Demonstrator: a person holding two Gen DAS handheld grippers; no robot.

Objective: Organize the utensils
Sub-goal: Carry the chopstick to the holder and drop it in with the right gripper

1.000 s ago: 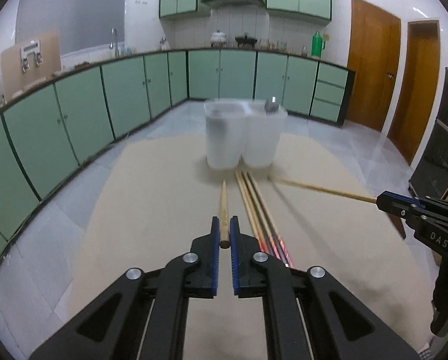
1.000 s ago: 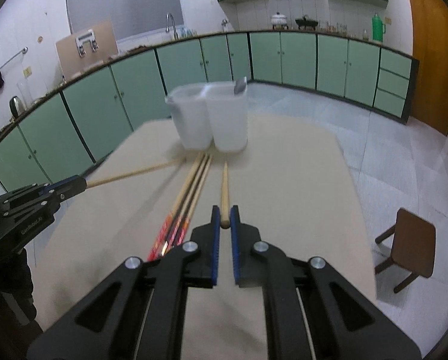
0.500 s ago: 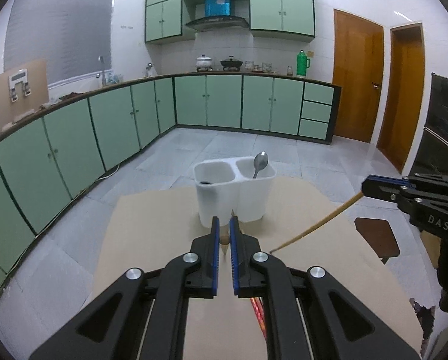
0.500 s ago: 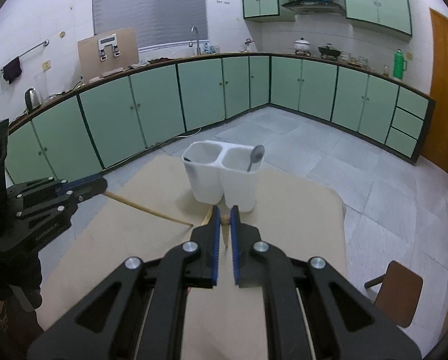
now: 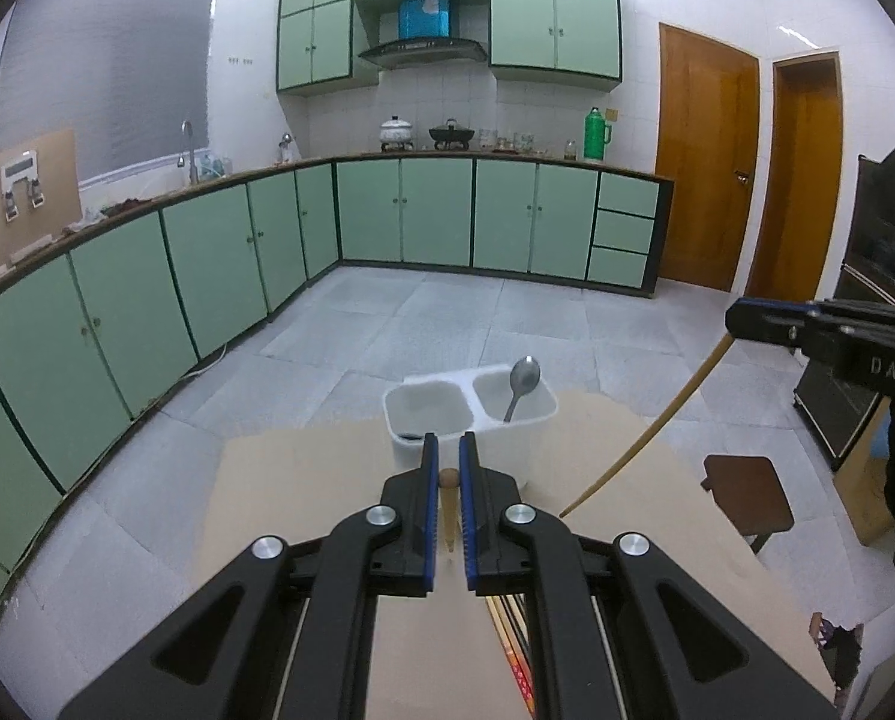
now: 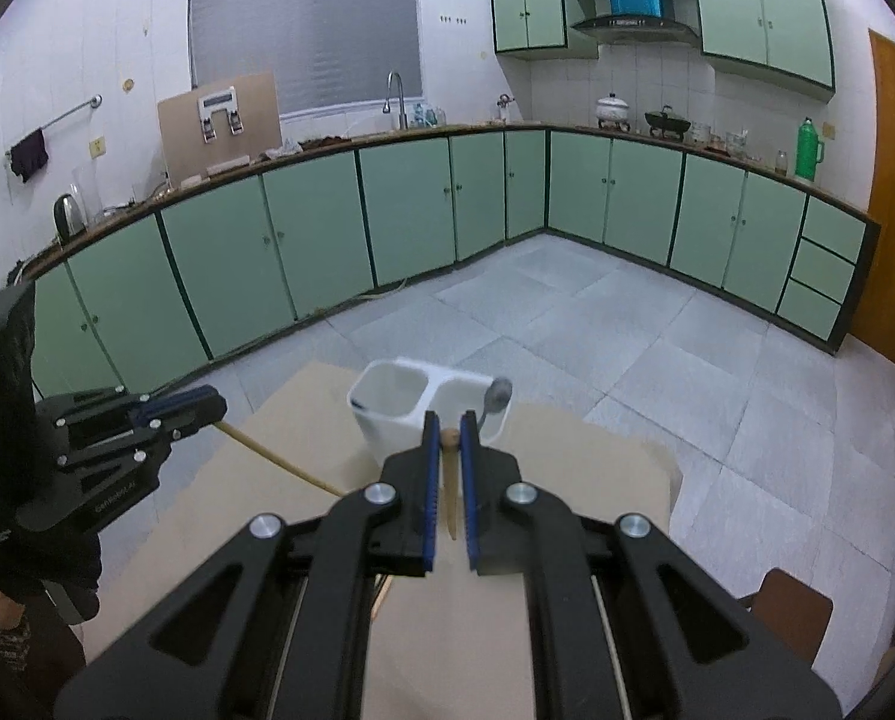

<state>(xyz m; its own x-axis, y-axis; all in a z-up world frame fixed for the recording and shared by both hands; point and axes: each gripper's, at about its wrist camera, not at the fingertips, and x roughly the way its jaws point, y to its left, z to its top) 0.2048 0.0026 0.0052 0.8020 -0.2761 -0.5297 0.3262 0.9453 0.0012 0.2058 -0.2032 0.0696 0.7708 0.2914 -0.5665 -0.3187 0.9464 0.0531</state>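
My left gripper (image 5: 448, 450) is shut on a wooden chopstick (image 5: 448, 507) that hangs down between its jaws. My right gripper (image 6: 448, 427) is shut on another wooden chopstick (image 6: 450, 489); it also shows in the left wrist view (image 5: 645, 438), slanting down from the right gripper (image 5: 741, 319). Both are lifted above the tan table (image 5: 303, 480). A white two-compartment holder (image 5: 447, 414) stands at the table's far edge just beyond both grippers, with a metal spoon (image 5: 522, 381) in its right compartment. Several dark chopsticks with red ends (image 5: 516, 660) lie on the table below.
A brown stool (image 5: 747, 495) stands on the floor right of the table. Green kitchen cabinets (image 5: 207, 264) line the left and back walls. Two wooden doors (image 5: 705, 162) are at the right. The left gripper shows at the left of the right wrist view (image 6: 207, 405).
Both grippers have lifted their chopsticks off the table and tipped them point-down, rising well above the holder. The view now looks down into the holder's compartments.
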